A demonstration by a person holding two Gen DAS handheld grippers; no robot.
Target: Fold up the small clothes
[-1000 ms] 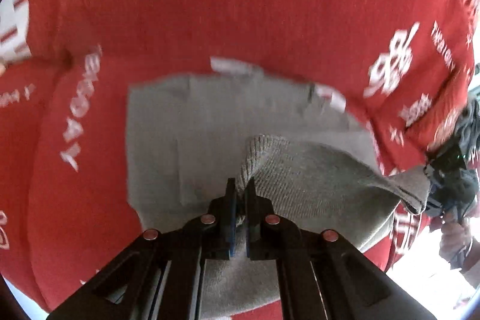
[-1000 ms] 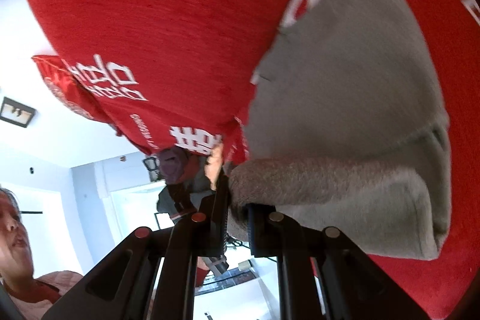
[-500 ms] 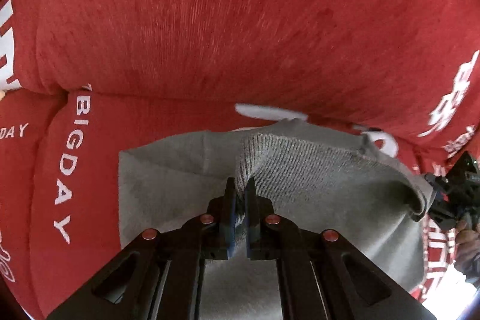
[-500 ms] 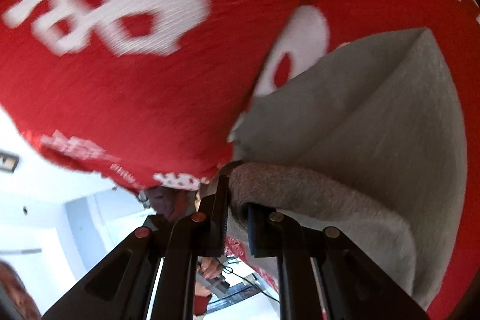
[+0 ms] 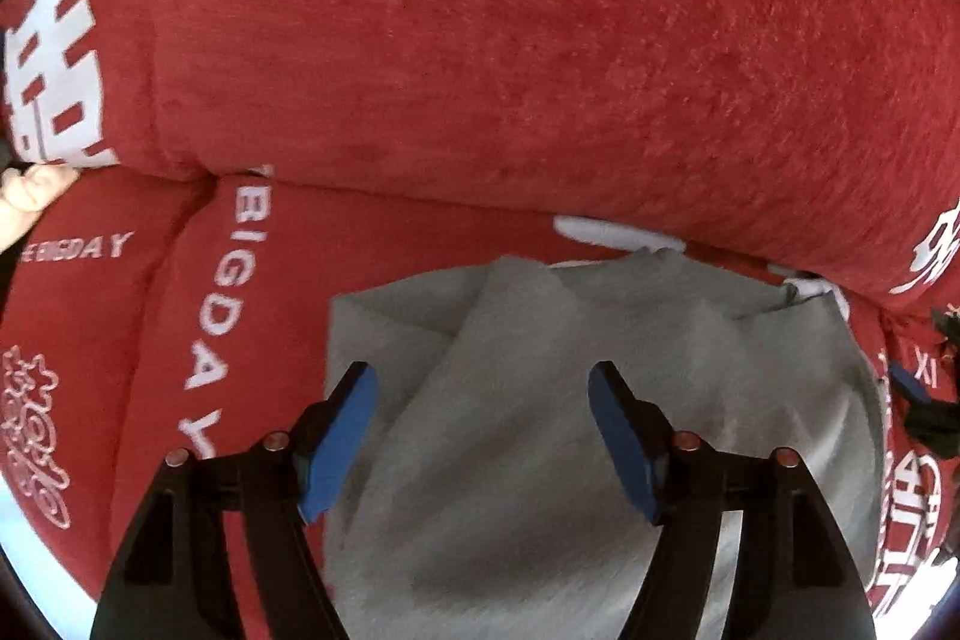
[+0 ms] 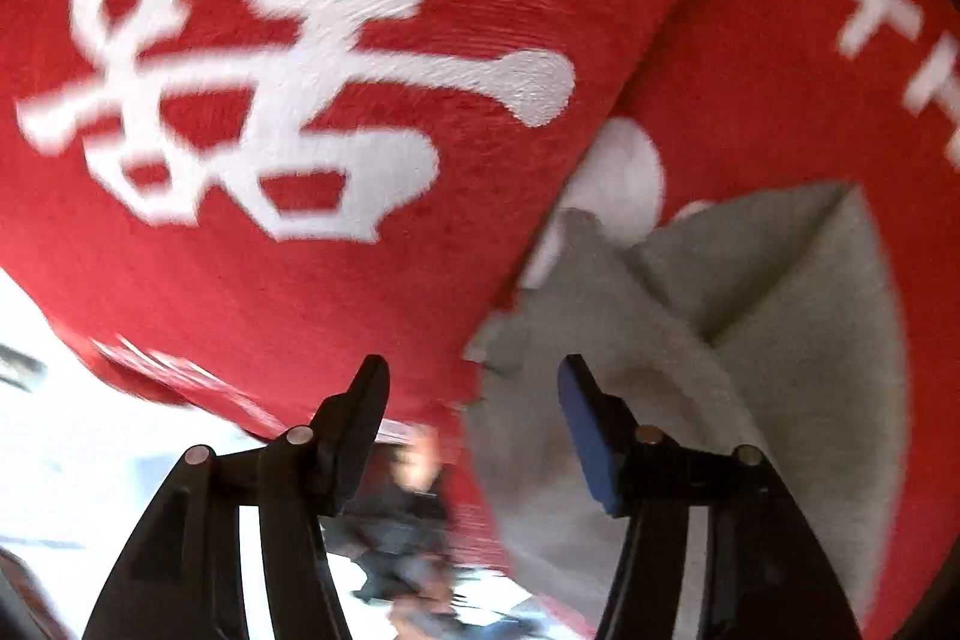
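We are letting go: left claw (image 5: 480,421) and right claw (image 6: 471,400) are opening, released above the grey garment (image 5: 600,400); we should lift straight away without snagging the fold.

Plain grey garment (image 5: 540,400) fills the space between and ahead of the left gripper (image 5: 480,388), whose fingers are black with blue pads (image 5: 336,436). Beyond it lies red cover (image 5: 480,70) printed with white lettering and characters, off to the gripper's left. The right gripper (image 6: 471,376) is likewise black and blue, with large white characters (image 6: 288,58) ahead on the red
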